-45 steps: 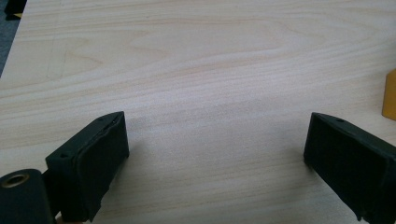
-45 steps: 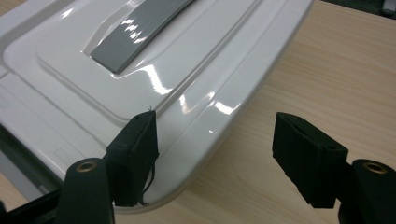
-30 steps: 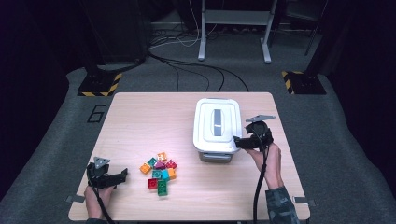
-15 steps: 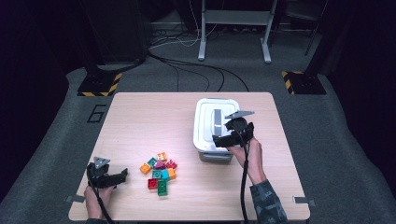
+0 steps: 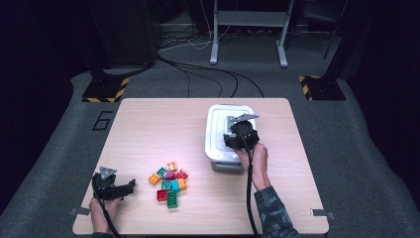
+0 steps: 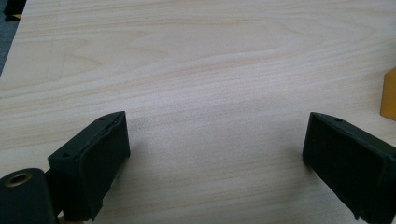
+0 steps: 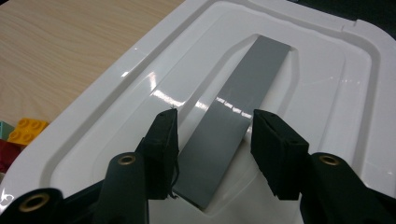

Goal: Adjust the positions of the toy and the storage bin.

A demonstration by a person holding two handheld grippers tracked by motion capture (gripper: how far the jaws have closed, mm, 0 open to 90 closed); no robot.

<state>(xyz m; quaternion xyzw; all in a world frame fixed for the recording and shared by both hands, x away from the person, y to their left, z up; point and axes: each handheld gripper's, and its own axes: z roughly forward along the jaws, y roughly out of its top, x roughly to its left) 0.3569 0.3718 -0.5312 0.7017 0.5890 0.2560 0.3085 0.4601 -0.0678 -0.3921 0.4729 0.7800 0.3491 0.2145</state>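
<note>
Jaws of the right gripper (image 7: 212,140) are being seen astride the grey handle (image 7: 243,107) of the white lid (image 7: 327,93) in the right gripper view. They have just been closing, with the handle between them. The left pad is lying against the handle's edge; a narrow gap is being left at the right pad, so whether the handle is being squeezed cannot be told. At the left edge of that frame, yellow and red bricks (image 7: 23,133) are peeking past the lid.

In the high view the right gripper (image 5: 239,135) is being held over the lidded white box (image 5: 218,134), right of centre on the table (image 5: 148,129), while the full brick pile (image 5: 169,182) is lying lower centre.

In the left gripper view, the left gripper (image 6: 215,154) is being held wide open over bare wood, gripping nothing. The high view is placing it (image 5: 126,186) at lower left, near the pile.
</note>
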